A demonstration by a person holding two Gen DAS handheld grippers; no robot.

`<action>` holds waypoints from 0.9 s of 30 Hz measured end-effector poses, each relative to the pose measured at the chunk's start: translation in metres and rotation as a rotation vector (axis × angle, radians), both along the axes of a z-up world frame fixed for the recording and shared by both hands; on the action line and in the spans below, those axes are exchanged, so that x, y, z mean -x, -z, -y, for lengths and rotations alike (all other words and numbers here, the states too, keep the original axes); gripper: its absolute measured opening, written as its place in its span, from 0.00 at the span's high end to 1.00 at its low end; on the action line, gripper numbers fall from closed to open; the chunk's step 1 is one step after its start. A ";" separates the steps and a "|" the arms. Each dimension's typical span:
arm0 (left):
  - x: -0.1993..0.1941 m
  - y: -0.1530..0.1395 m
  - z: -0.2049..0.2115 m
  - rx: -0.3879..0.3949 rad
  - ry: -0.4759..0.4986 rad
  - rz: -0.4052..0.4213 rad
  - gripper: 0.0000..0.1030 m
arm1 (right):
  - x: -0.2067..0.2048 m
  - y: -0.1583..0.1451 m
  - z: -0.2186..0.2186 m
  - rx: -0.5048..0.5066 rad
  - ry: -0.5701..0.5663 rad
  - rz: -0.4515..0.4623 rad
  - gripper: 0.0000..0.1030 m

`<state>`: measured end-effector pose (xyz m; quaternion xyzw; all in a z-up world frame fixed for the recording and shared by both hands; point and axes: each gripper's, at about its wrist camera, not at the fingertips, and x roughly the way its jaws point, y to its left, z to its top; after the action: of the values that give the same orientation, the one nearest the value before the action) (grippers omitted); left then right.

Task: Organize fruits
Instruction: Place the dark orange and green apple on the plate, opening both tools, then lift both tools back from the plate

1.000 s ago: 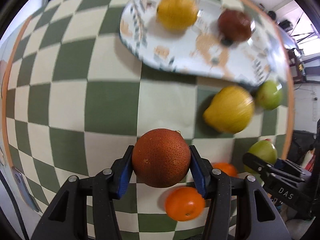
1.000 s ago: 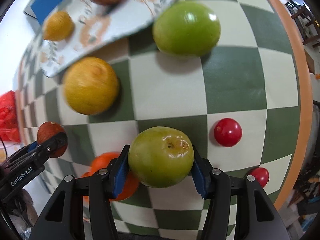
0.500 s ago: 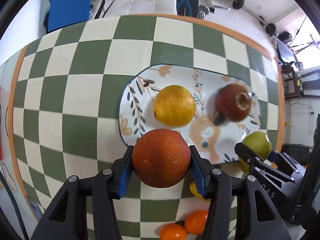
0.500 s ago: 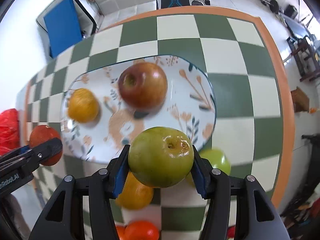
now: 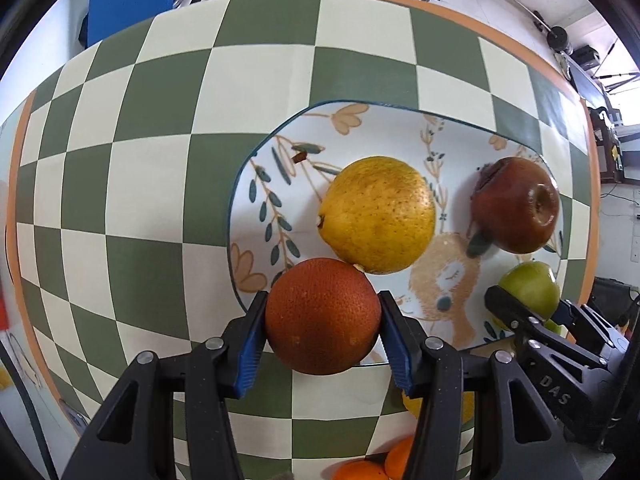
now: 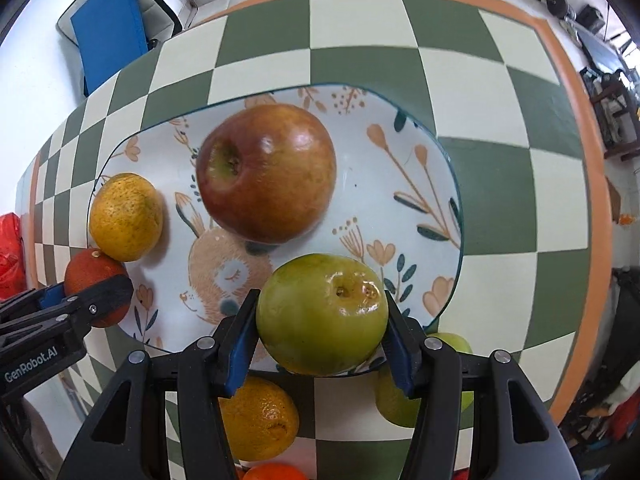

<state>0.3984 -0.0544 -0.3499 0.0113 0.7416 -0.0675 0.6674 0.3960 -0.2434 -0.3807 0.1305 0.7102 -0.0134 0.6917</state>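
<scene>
Left gripper [image 5: 322,322] clamps your red orange [image 5: 322,316]; right gripper [image 6: 322,320] clamps the green apple [image 6: 322,314]. Both have swung from the checkered surface [image 5: 140,160] to above the plate's [image 5: 360,128] near edge, beside its yellow orange [image 5: 378,214] and red apple [image 6: 266,172], so you look ready to lower and release.
</scene>
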 end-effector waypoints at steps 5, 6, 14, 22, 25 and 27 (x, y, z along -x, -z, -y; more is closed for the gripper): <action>-0.002 -0.001 -0.006 0.004 -0.024 0.026 0.28 | 0.000 -0.003 0.006 -0.004 0.006 0.018 0.34; -0.002 -0.004 -0.009 0.000 -0.022 0.035 0.20 | 0.001 -0.006 0.009 -0.005 0.007 0.026 0.25; 0.017 -0.033 -0.024 -0.038 -0.047 0.115 0.06 | 0.018 -0.042 0.015 0.094 -0.011 0.087 0.09; 0.053 -0.093 -0.025 -0.103 -0.040 0.289 0.06 | 0.046 -0.091 0.002 0.134 0.004 0.190 0.09; 0.062 -0.112 -0.019 -0.107 -0.037 0.343 0.06 | 0.060 -0.118 0.001 0.140 0.009 0.243 0.09; 0.073 -0.125 -0.016 -0.108 -0.034 0.378 0.06 | 0.071 -0.135 0.001 0.137 0.013 0.272 0.09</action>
<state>0.3253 -0.0382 -0.2247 0.0470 0.6058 -0.0132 0.7941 0.3250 -0.2448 -0.2455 0.0881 0.6062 -0.0488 0.7889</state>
